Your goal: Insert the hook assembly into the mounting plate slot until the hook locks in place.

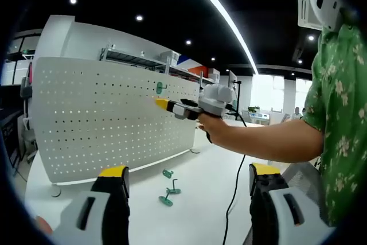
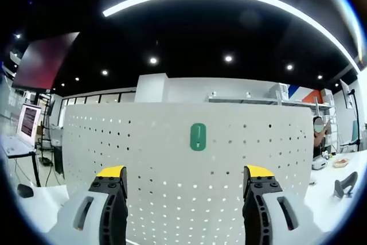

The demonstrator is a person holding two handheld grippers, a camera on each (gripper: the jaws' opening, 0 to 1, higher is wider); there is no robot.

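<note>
right gripper (image 2: 183, 190): jaws spread, empty | hook (image 2: 198, 136) being seated in pegboard (image 2: 143, 153) | seating being checked squarely | left gripper (image 1: 189, 185): spread, idle

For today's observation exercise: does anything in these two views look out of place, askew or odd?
Mostly tidy. One green hook sits upright on the white pegboard. The oddity: three spare green hooks lie scattered on the white table below, tipped at different angles. Both grippers' jaws stand open, holding nothing.
</note>
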